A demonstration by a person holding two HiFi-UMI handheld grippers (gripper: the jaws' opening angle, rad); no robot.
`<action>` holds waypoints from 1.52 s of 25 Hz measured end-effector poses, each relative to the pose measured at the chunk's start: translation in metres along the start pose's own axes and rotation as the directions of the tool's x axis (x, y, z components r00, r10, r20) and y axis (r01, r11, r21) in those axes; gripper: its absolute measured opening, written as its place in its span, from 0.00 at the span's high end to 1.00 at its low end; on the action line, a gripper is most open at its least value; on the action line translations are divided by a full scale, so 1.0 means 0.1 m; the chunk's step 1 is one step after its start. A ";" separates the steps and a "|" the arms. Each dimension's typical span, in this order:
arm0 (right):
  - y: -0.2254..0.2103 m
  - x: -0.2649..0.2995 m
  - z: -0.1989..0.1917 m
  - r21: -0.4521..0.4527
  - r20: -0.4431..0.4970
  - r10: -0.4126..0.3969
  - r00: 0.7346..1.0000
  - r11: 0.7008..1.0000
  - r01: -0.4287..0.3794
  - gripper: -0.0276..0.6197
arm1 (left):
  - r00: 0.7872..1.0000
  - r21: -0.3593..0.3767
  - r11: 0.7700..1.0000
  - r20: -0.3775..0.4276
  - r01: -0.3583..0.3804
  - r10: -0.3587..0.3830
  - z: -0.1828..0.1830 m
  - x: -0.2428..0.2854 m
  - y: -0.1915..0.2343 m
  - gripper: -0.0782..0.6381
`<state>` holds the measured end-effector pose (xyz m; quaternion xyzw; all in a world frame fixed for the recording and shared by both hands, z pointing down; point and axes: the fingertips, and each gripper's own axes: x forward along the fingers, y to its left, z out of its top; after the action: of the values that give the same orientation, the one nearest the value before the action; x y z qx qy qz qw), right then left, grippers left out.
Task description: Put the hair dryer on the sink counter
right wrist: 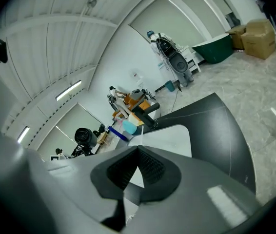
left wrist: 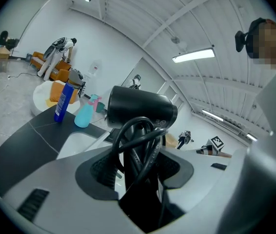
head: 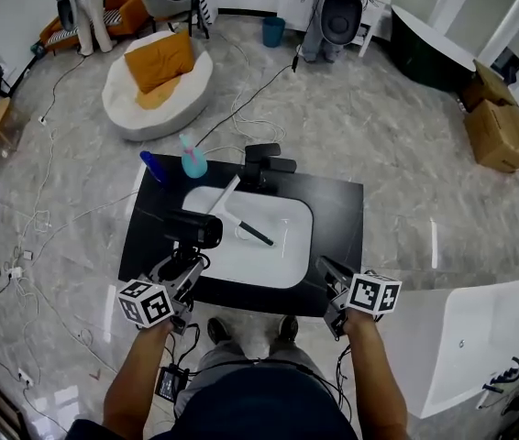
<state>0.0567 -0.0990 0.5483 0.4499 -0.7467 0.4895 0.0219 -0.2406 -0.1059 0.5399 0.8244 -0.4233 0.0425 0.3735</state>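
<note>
Since we pinch the hair dryer [head: 195, 229] by its cord-wrapped handle between the 2 jaws of the left gripper [head: 184, 266], it hangs barrel-up above the left side of the sink counter [head: 337, 211], ready for setting down, while our right gripper [head: 333, 275] hovers empty, jaws pressed together.

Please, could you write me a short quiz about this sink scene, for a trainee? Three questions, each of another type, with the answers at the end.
1. True or false: the left tongs are closed on the handle of the hair dryer.
2. Where do the blue bottle and the teal spray bottle stand? A) in the white basin; B) at the far left corner of the black counter; C) on the floor.
3. What do the right tongs hold?
Key: 1 true; 2 B; 3 nothing, they are closed and empty.
</note>
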 end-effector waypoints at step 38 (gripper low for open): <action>-0.80 -0.37 0.44 -0.054 0.096 -0.112 0.989 0.992 0.118 0.94 | 0.981 0.200 0.977 -0.192 0.075 -0.036 -0.13 1.40 -0.39 0.61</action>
<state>0.1524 -0.1172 0.5644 0.5137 -0.7339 0.4435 0.0285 -0.1196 -0.1765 0.5805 0.8624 -0.3564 0.1530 0.3254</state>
